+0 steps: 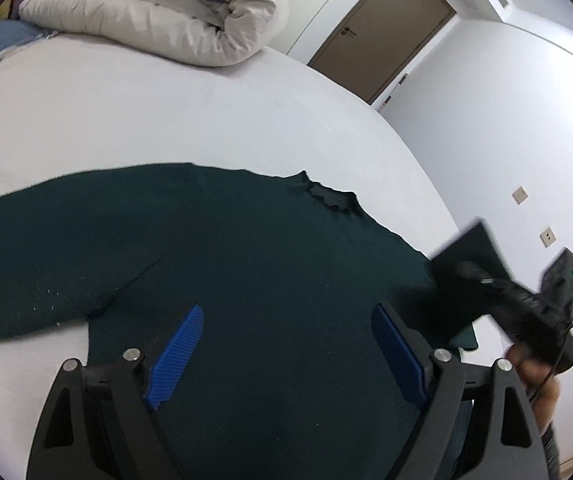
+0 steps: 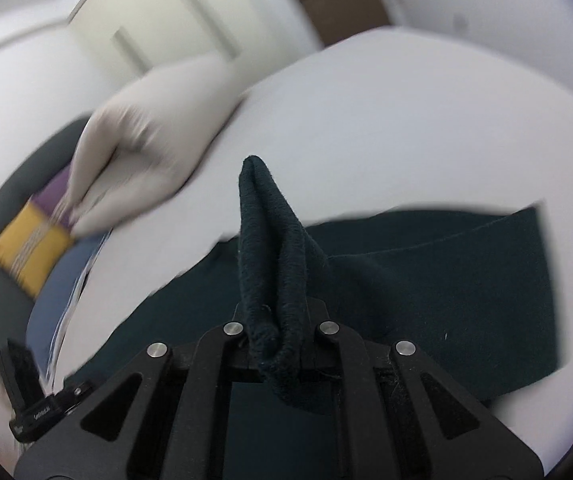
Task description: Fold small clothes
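A dark green sweater [image 1: 246, 264] lies spread flat on the white bed [image 1: 166, 120], collar toward the far edge and one sleeve [image 1: 26, 272] stretched out to the left in the left wrist view. A rolled cream duvet [image 1: 158, 12] sits at the far end of the bed, well apart from the garment.

Left tool [image 1: 286, 356]: jaws stand wide apart, blue pads [image 1: 176, 356] bare, nothing between them. It hangs above the sweater's body, pointing down and forward, with the cloth directly below and ahead. It does not touch the fabric, as far as the view shows.

Right tool [image 2: 278, 344]: jaws closed tight on a bunched fold of the sweater's knit [image 2: 270, 248], which stands up in a ridge ahead of the jaws. In the left wrist view this tool appears at the right side of the garment, with the person's hand [image 1: 534, 372] on its handle. That view is blurred there, so which part of the sweater it holds cannot be told.

Governing relation: the outstretched sleeve runs crosswise to the left tool's pointing line, off to its left, and the left tool is plainly the nearer of the two to it. Judgement: the right side is already gripped; the left tool needs to travel leftward and down to take the sleeve or the edge beside it.
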Tool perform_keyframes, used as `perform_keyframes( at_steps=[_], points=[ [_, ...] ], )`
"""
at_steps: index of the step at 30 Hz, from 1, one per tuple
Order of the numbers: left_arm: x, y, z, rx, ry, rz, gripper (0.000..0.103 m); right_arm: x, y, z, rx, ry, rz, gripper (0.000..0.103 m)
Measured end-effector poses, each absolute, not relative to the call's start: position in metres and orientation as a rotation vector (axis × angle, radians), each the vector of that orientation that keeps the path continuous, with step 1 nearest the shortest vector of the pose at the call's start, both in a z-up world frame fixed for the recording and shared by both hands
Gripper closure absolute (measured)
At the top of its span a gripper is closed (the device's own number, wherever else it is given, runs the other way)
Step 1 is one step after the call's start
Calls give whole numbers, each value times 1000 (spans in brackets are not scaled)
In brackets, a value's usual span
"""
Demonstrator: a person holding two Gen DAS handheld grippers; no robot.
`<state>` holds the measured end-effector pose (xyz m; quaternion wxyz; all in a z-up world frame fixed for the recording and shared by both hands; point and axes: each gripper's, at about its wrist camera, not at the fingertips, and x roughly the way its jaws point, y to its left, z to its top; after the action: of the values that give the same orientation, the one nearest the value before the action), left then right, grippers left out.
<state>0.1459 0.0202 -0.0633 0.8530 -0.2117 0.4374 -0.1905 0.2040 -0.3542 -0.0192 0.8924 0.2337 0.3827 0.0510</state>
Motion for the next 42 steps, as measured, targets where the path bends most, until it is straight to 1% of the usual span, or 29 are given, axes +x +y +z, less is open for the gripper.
perform_keyframes(
  at_steps=[3, 4, 5, 6, 7, 8, 10, 15, 17, 19, 20, 22, 23, 24, 26, 28, 32, 38, 42],
  points=[
    [150, 23, -73, -455, 944, -408, 16, 204, -289, -66, 462, 893, 196, 89],
    [152, 21, -78, -458, 955, -412, 16, 197, -277, -85, 482, 906, 230, 84],
    [153, 20, -81, -460, 963, -415, 16, 188, -267, -102, 506, 901, 253, 70],
    [155, 18, -85, -466, 973, -421, 16, 170, -251, -128, 524, 888, 262, 58],
    [157, 15, -88, -472, 982, -429, 16, 153, -237, -134, 552, 867, 264, 37],
    [159, 12, -91, -477, 990, -435, 16, 130, -223, -137, 575, 851, 261, 29],
    [166, 1, -96, -482, 1005, -451, 16, 100, -224, -128, 571, 838, 261, 29],
    [184, -31, -107, -464, 1039, -488, 16, 72, -309, -92, 604, 793, 232, 29],
    [194, -47, -111, -437, 1057, -494, 23, 61, -329, -83, 627, 761, 216, 30],
    [200, -61, -114, -401, 1074, -483, 37, 55, -343, -75, 633, 740, 200, 31],
    [205, -66, -115, -379, 1076, -469, 42, 49, -352, -72, 630, 728, 183, 31],
    [210, -75, -117, -333, 1079, -451, 63, 37, -368, -68, 627, 713, 159, 31],
    [213, -79, -118, -312, 1081, -439, 68, 32, -376, -67, 630, 709, 146, 31],
    [213, -83, -118, -292, 1080, -427, 77, 29, -385, -68, 637, 704, 129, 31],
    [212, -87, -117, -258, 1072, -424, 82, 24, -401, -68, 654, 696, 93, 31],
    [210, -89, -117, -226, 1058, -419, 93, 19, -415, -70, 683, 683, 66, 31],
    [205, -84, -108, -221, 1021, -420, 94, 11, -441, -72, 711, 668, 4, 31],
    [204, -76, -69, -169, 898, -393, 95, 8, -477, -70, 697, 670, -106, 31],
    [218, -55, -68, -192, 886, -347, 95, 17, -504, -70, 654, 701, -178, 31]
  ],
)
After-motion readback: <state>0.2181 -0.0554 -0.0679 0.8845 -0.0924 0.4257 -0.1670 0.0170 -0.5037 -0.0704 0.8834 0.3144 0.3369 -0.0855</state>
